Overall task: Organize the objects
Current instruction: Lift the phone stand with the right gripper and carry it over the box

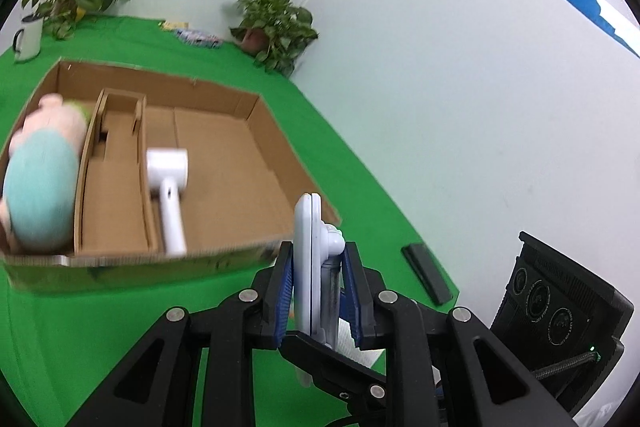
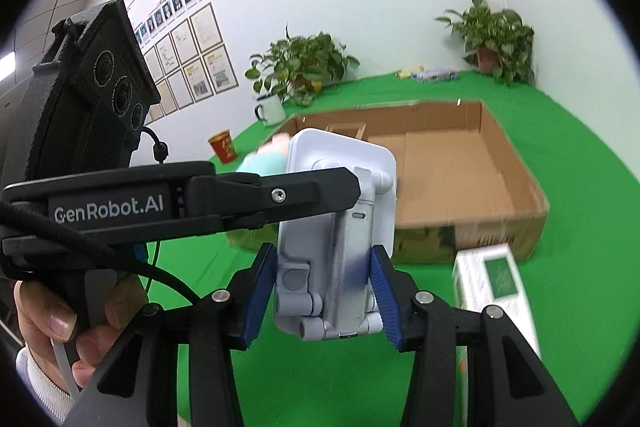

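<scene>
You've got the white and grey folding phone stand (image 2: 336, 251) pinched from both sides. Your right gripper (image 2: 324, 291) clamps its blue ribbed pads on the grey hinged base, one pad on each flank. Your left gripper (image 1: 318, 291) comes in from nine o'clock in the right wrist view, its black fingers closed across the stand's upper part, just under the white square plate. In the left wrist view that plate stands edge-on between the blue pads, which press on it and on the grey stem behind it.

The stand hangs clear above the green cloth table (image 1: 360, 163). At twelve o'clock from it in the right wrist view lies the shallow brown cardboard box (image 2: 516, 183), open-topped. In the left wrist view the box sits at ten o'clock, holding a pink and teal plush toy (image 1: 40, 179) in its left compartment and a white hammer-shaped handheld device (image 1: 168, 187) beside the cardboard divider.

At four o'clock from the stand rests a white carton with a green panel (image 2: 496, 279). Your hand (image 2: 52, 327) grips the left gripper's handle at eight o'clock.
</scene>
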`<state>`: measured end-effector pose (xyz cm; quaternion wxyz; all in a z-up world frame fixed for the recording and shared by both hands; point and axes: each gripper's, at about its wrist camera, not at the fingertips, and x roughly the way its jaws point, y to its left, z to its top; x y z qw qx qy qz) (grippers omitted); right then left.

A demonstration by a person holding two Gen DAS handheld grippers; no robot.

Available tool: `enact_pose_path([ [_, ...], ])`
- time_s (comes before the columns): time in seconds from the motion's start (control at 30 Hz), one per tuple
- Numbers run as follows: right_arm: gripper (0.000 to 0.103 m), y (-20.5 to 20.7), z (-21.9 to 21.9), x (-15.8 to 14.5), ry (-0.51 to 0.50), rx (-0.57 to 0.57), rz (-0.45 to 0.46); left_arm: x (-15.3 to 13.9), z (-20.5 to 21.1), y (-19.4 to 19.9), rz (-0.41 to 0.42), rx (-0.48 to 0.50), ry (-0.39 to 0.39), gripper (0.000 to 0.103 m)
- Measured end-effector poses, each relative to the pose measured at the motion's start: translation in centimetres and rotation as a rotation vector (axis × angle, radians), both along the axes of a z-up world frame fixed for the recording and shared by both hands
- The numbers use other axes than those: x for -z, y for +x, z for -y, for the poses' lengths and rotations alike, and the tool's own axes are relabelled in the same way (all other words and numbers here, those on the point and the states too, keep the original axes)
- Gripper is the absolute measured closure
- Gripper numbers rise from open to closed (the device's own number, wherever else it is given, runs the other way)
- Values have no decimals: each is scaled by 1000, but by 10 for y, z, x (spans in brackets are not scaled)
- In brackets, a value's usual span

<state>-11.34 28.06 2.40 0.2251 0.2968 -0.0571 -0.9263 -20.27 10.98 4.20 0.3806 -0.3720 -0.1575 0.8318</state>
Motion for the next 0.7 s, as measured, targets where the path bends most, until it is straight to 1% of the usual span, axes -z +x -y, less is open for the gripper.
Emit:
enact_pose_path([
  [0.2,57,-31,-3,-19,-3,9,-14,-26,-9,-36,-3,3,2,83],
  [0.37,57,-61,-5,-27,-5,2,-5,-33,-14,-66,11,1,-10,83],
  [0.5,57,-86,-8,-25,-4,-6,25,-28,-21,-94,52,-4,-20,83],
  [0.57,57,-99,-11,-21,-7,-8,46,-21,-26,-107,75,-9,-39,83],
  [0.7,57,-119,-15,-4,-18,-23,100,4,-35,-134,147,-23,-64,83],
])
